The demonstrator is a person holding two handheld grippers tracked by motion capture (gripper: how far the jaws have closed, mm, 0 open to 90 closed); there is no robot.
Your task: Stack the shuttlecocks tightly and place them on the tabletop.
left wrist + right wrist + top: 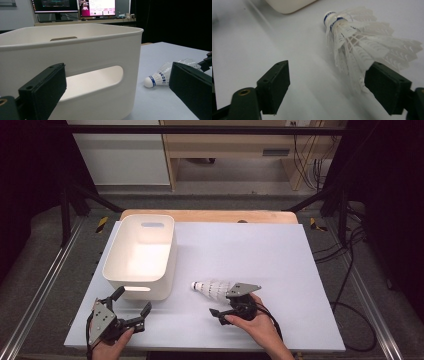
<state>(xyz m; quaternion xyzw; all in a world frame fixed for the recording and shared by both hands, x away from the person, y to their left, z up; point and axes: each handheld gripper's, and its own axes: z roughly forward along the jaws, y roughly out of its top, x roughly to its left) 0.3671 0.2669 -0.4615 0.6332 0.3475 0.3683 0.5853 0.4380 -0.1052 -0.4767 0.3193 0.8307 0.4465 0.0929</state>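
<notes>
The right tongs (pixel 325 82) stand apart around the skirt of the shuttlecock (pixel 362 47), which lies on the tabletop (pixel 260 250) with feathers beside one pad, likely set for a grasp. The left tongs (pixel 131 304) gape wide, facing the white bin (pixel 141 255), probably waiting.

light falls from above onto the pale tabletop (pixel 260 250), bright against dark surroundings. the white bin (pixel 140 255) glows inside, nearly washed out. soft shadows lie beneath it. in the right gripper view the shuttlecock (pixel 362 47) feathers blur and overexpose; in the left gripper view the monitors (pixel 75 6) are soft.
</notes>
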